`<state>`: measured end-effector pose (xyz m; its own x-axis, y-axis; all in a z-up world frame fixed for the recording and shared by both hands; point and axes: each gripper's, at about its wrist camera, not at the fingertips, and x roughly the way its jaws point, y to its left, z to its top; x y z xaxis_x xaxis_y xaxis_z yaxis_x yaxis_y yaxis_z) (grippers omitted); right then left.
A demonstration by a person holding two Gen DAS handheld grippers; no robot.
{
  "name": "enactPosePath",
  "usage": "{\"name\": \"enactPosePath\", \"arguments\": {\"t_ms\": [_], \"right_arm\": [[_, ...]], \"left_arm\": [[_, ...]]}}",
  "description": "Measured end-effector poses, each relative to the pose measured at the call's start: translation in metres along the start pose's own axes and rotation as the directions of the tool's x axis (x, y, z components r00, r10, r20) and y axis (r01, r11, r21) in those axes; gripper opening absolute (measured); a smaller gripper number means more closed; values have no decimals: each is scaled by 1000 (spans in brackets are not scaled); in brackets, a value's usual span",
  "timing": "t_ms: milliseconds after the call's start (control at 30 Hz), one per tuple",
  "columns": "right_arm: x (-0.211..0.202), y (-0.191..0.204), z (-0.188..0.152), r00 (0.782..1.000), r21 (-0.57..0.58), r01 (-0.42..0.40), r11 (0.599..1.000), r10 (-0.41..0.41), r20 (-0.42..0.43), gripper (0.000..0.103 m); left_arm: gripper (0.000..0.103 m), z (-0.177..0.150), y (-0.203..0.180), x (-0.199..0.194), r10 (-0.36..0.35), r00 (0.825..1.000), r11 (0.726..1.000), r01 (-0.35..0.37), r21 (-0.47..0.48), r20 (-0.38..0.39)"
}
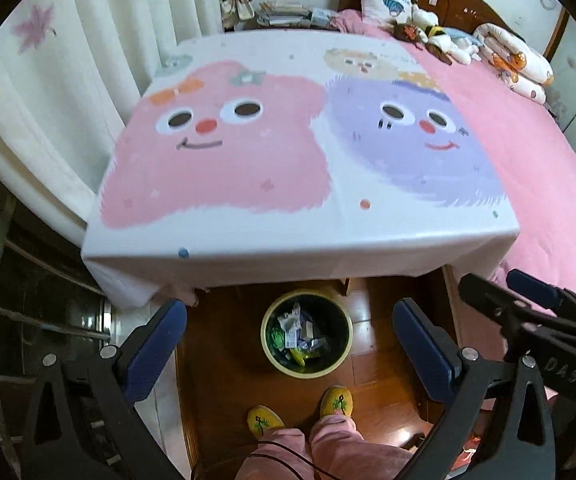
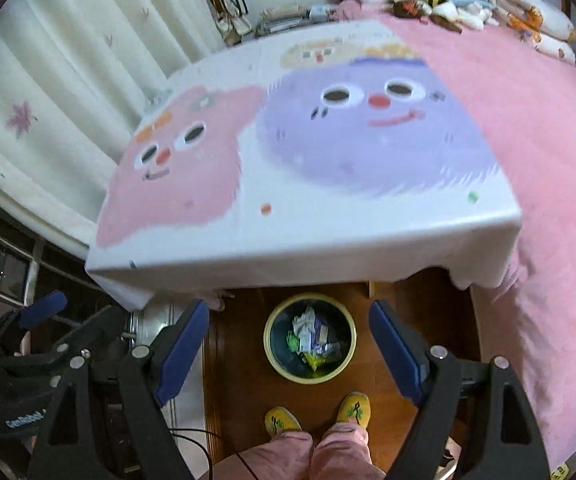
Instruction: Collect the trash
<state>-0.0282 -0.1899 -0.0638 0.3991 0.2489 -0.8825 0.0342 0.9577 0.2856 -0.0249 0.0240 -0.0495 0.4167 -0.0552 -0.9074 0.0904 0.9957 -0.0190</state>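
left gripper [image 1: 290,346] spread wide, holds nothing | right gripper [image 2: 290,346] also spread, touching nothing | trash bin [image 1: 307,372] on wood floor just past yellow slippers [image 1: 300,410] — wrappers [image 1: 296,334] inside look light, crinkly, soft; pinch a loose edge | table [image 1: 288,240] beyond — cartoon cloth bare of trash.

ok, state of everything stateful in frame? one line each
left gripper: open, empty
right gripper: open, empty
trash bin: upright on the floor, no lid, partly filled with wrappers
cartoon cloth: spread flat over the table, nothing on it
stuffed toys: piled on the bed
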Motion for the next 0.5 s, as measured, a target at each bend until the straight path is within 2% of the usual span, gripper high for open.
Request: {"name": "enactPosePath", "arguments": {"t_ms": [200, 500], "right_arm": [[-34, 7, 16, 998, 0, 10, 1000, -10, 67, 83], [-47, 16, 24, 994, -20, 31, 999, -29, 109, 83]], "left_arm": [[102, 9, -4, -25, 10, 998, 1000, -10, 2, 58], [102, 20, -1, -40, 46, 994, 999, -45, -14, 102]]}}
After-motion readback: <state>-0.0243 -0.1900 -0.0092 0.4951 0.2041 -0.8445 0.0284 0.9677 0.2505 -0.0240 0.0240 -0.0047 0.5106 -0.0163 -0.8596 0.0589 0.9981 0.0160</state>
